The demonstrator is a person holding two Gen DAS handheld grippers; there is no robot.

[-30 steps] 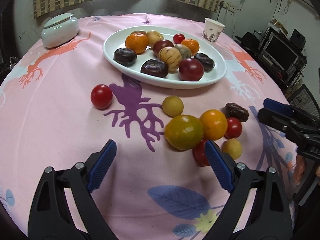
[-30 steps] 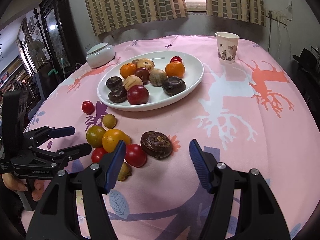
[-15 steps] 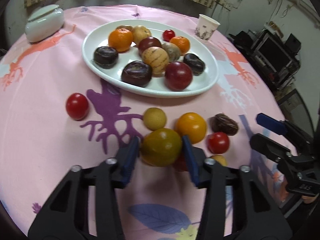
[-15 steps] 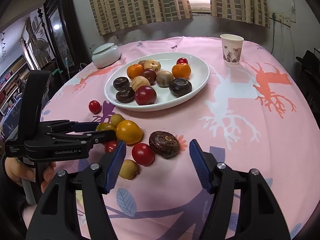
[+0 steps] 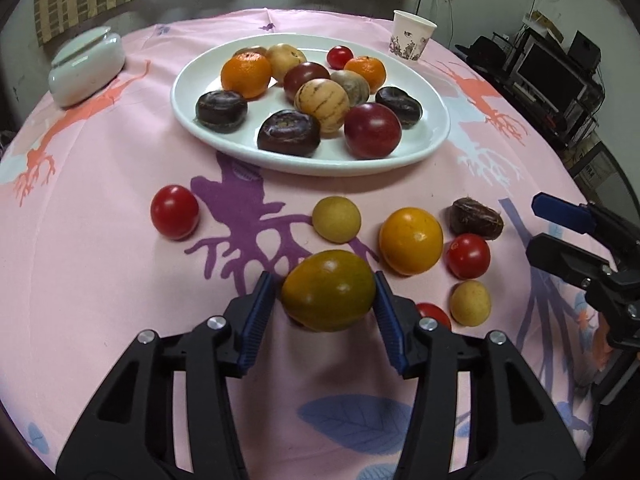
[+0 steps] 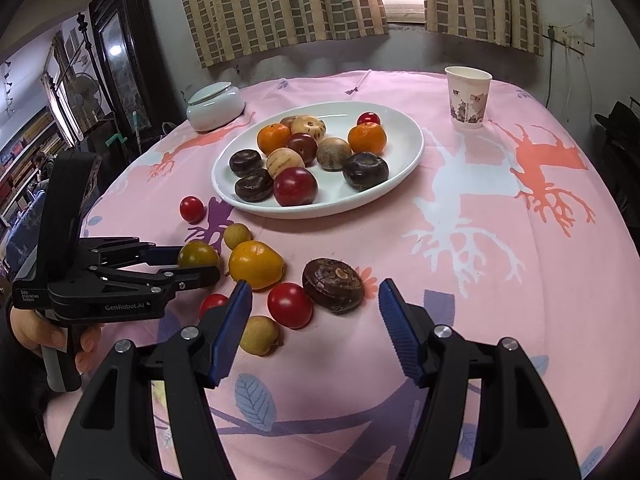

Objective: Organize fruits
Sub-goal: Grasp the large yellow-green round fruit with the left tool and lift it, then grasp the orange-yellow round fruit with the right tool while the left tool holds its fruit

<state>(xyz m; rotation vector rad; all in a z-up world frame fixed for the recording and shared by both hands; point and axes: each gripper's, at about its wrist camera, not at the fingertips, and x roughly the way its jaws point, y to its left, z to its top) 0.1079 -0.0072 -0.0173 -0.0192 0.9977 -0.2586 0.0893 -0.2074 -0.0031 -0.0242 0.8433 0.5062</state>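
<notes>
My left gripper (image 5: 325, 304) is shut on a green-yellow fruit (image 5: 328, 290), also seen in the right wrist view (image 6: 198, 254), and holds it just above the pink cloth. A white oval plate (image 5: 432, 148) behind it holds several fruits. Loose on the cloth lie an orange-yellow fruit (image 5: 411, 240), a small yellow fruit (image 5: 336, 218), red tomatoes (image 5: 174, 211) (image 5: 468, 255) and a dark brown fruit (image 5: 476, 218). My right gripper (image 6: 316, 320) is open and empty, close in front of the dark brown fruit (image 6: 333, 285) and a red tomato (image 6: 289, 305).
A white lidded jar (image 5: 86, 66) stands at the back left and a paper cup (image 5: 412, 40) at the back right. A small yellow fruit (image 6: 259, 335) and another tomato (image 6: 213, 304) lie near my right gripper's left finger. The round table drops off on all sides.
My left gripper moved forward, closed on the green-yellow fruit and lifted it slightly. My right gripper moved a little nearer to the loose fruits and stays open.
</notes>
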